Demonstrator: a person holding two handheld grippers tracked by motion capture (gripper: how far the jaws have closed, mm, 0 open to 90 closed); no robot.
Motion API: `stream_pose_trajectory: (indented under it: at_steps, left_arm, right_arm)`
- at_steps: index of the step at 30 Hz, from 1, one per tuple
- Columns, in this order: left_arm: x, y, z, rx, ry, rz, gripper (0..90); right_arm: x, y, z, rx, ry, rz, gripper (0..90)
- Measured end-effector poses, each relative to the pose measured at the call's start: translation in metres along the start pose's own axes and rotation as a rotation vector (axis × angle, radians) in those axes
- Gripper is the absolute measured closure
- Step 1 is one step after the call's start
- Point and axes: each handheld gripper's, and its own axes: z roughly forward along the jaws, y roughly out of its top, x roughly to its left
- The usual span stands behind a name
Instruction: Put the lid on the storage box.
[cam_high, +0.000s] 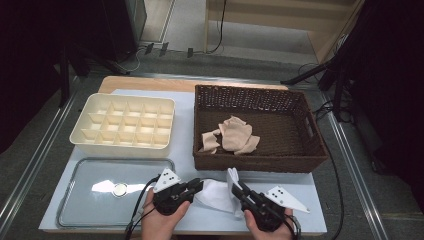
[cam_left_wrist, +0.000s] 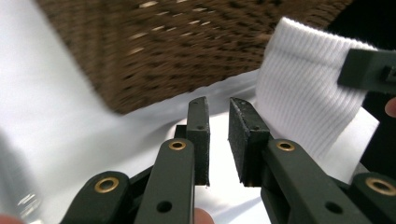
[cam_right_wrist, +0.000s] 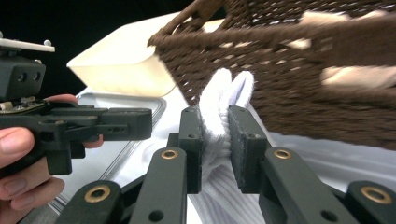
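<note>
A wicker basket holds beige cloths beside a divided tray.

No writing, label, brand, number or sign can be read anywhere in these pictures.
</note>
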Motion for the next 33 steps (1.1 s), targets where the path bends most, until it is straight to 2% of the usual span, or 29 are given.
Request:
stream_pose_trajectory:
  at_steps: [5, 10, 12, 14, 17, 19, 21, 25, 27, 30, 31, 33]
  left_arm:
    - [0.014, -0.010, -0.002, 0.031, 0.019, -0.018, 79.6]
    - [0.018, -0.015, 0.002, 0.050, 0.018, -0.029, 79.6]
    - [0.019, -0.016, 0.002, 0.053, 0.018, -0.026, 79.5]
    - [0.020, -0.016, 0.001, 0.051, 0.019, -0.033, 79.3]
    - [0.023, -0.016, -0.003, 0.044, 0.019, -0.039, 79.1]
    - [0.024, -0.015, -0.005, 0.042, 0.014, -0.043, 78.6]
    - [0.023, -0.015, -0.005, 0.045, 0.000, -0.048, 77.3]
    - [0.021, -0.017, -0.002, 0.049, -0.013, -0.047, 74.5]
    - [0.020, -0.016, -0.002, 0.048, -0.014, -0.043, 73.9]
    - [0.019, -0.016, -0.003, 0.040, -0.019, -0.047, 73.5]
    - [0.020, -0.016, -0.003, 0.042, -0.019, -0.048, 73.1]
    - [0.022, -0.016, -0.002, 0.053, -0.023, -0.052, 72.3]
  right_arm:
    - [0.016, -0.011, 0.020, 0.037, 0.015, -0.026, 77.3]
    - [0.029, -0.025, 0.042, 0.076, 0.030, -0.058, 76.3]
    - [0.031, -0.032, 0.050, 0.099, 0.065, -0.054, 71.2]
    - [0.032, -0.037, 0.053, 0.119, 0.119, -0.046, 62.3]
    - [0.029, -0.034, 0.043, 0.086, 0.123, -0.055, 57.1]
    - [0.020, -0.030, 0.030, 0.057, 0.097, -0.041, 56.1]
    - [0.004, -0.029, 0.015, 0.042, 0.014, -0.039, 55.5]
    - [-0.025, -0.041, -0.003, 0.057, -0.112, 0.024, 52.4]
    - [-0.033, -0.049, -0.008, 0.064, -0.119, 0.074, 51.7]
    - [-0.033, -0.056, -0.006, 0.080, -0.095, 0.128, 52.0]
    - [-0.031, -0.058, -0.003, 0.093, -0.088, 0.130, 52.6]
    - [-0.028, -0.061, 0.003, 0.121, -0.081, 0.121, 60.5]
